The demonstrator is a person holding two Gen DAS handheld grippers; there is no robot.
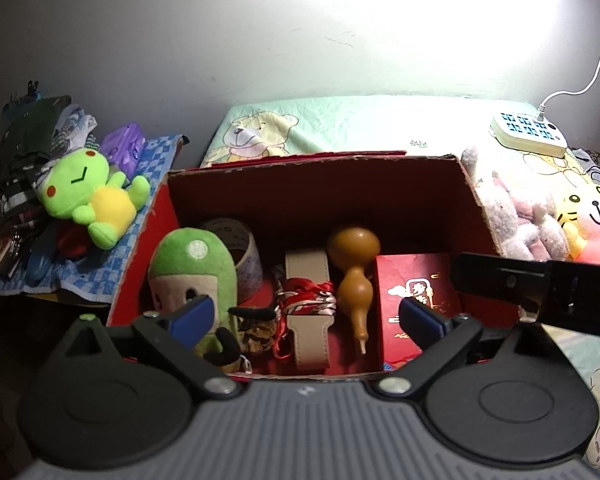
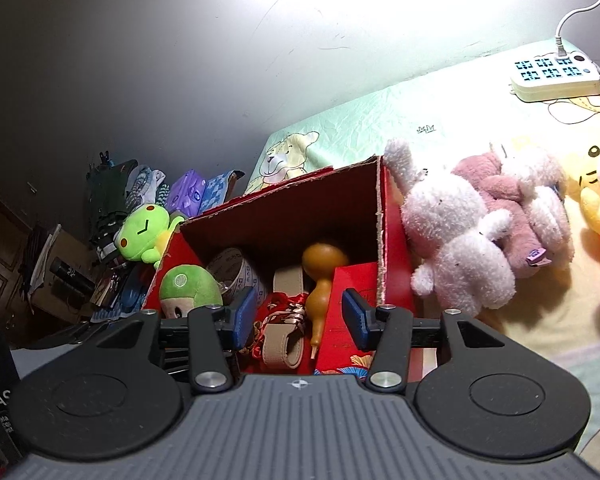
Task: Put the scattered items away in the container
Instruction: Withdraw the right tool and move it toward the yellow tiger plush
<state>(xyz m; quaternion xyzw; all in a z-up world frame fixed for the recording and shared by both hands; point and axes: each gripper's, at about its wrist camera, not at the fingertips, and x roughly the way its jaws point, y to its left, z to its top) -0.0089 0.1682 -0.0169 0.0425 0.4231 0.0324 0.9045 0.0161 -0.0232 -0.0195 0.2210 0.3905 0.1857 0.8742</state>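
The red cardboard box (image 1: 428, 216) sits on the bed (image 2: 380, 128) and already holds a green plush (image 1: 192, 276), a tape roll (image 1: 242, 256), a beige strap (image 1: 308, 312), a brown gourd (image 1: 354, 276) and a red packet (image 1: 418, 300). Both grippers hang over its near edge with their fingers spread wide and nothing between them: the left gripper (image 1: 306, 320) faces the box interior, and the right gripper (image 2: 298, 314) does too. What is left outside lies to either side. The white-and-pink plush rabbit (image 2: 460, 240) leans against the box's right wall, up and to the right of the right gripper's fingers, its body running diagonally away from the box, with yellow plush toys (image 2: 596, 208) beyond it. The green frog plush (image 1: 88, 200) lies on a blue checked cloth (image 1: 156, 152) past the left wall. I judge the rabbit the nearest pick, falling to the right hand; the frog suits the left.
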